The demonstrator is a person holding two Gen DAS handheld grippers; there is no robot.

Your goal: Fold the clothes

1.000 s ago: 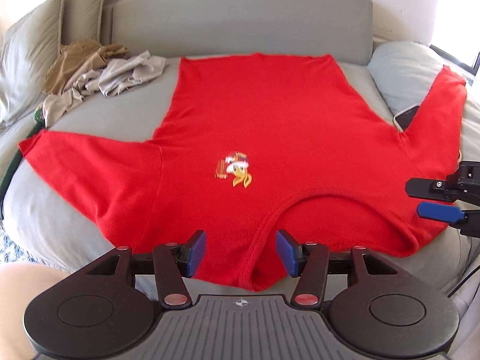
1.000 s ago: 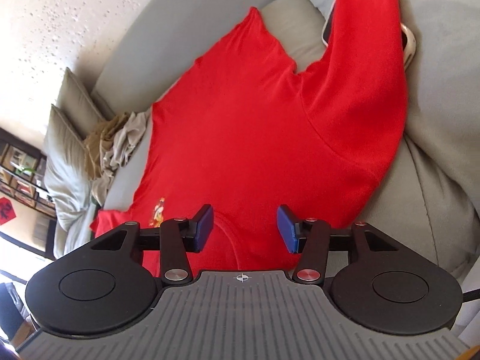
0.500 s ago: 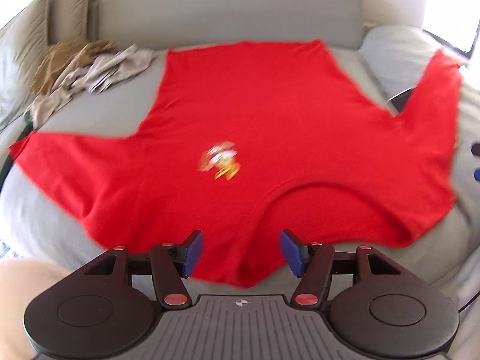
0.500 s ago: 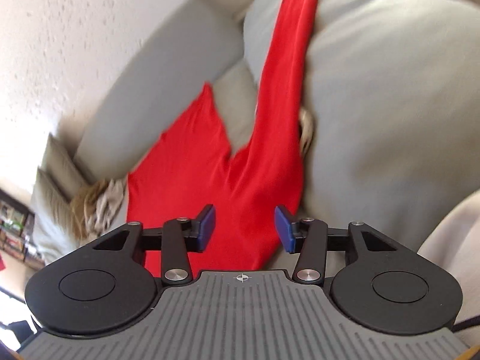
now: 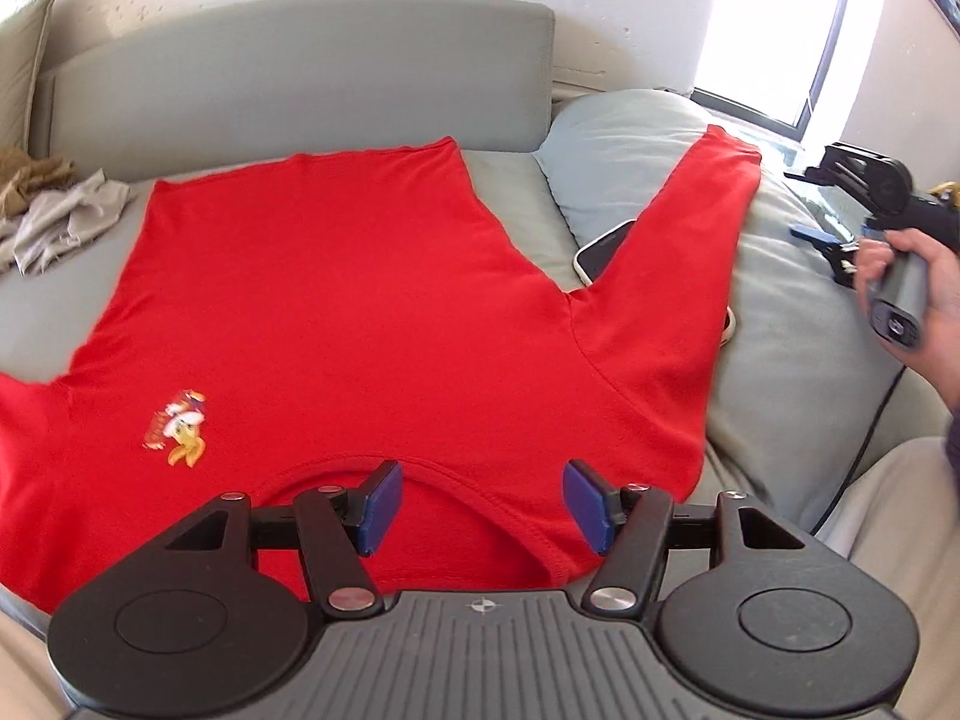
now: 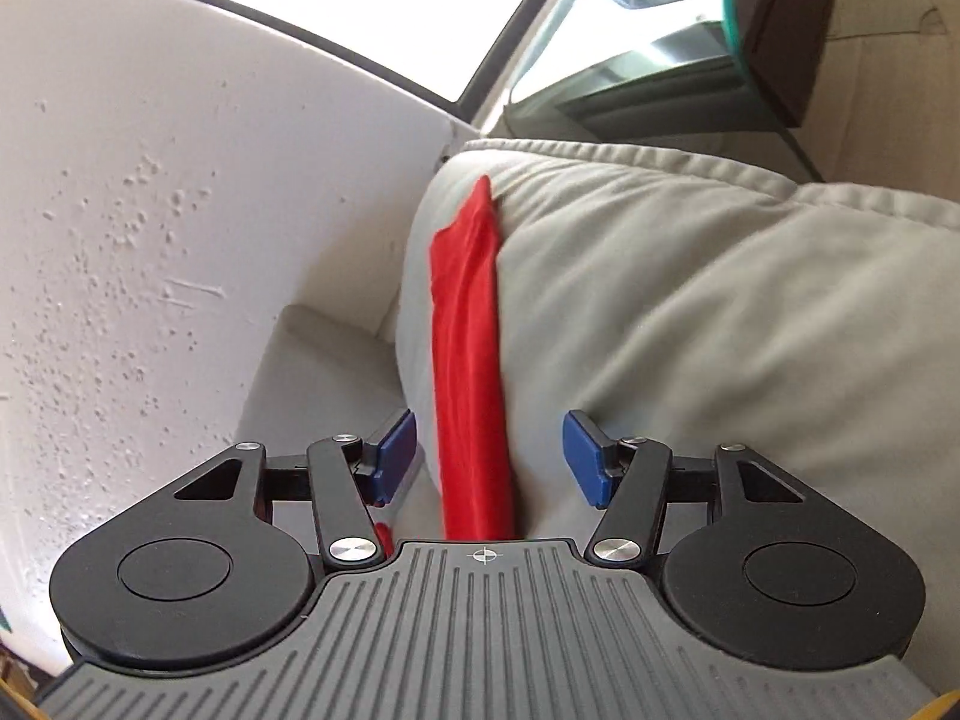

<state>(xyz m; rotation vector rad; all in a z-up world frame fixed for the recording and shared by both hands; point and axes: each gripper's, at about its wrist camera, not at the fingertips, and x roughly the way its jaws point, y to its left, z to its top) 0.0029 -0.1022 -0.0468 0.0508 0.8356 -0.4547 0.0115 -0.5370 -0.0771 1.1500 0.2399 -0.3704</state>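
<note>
A red long-sleeved shirt (image 5: pixel 336 312) with a small cartoon print lies spread flat on the grey bed, collar toward me. Its right sleeve (image 5: pixel 678 252) runs up over a grey pillow. My left gripper (image 5: pixel 483 504) hovers over the collar, jaws apart and empty. In the right wrist view the same sleeve (image 6: pixel 471 372) stretches away along the pillow, and my right gripper (image 6: pixel 489 459) stands astride it, its jaws opening, blue pads clear of the cloth. The left wrist view also shows the right gripper (image 5: pixel 840 210) held in a hand beyond the sleeve's cuff.
A phone (image 5: pixel 603 247) lies partly under the sleeve beside the pillow (image 5: pixel 798 312). A heap of beige and tan clothes (image 5: pixel 54 204) sits at the far left. The grey headboard (image 5: pixel 300 78) and a white wall close the back. A glass table (image 6: pixel 690 66) stands past the pillow.
The right gripper has swung right from the shirt's body to the sleeve on the pillow. The left view has shifted right along the collar. Both pairs of jaws stand a little wider.
</note>
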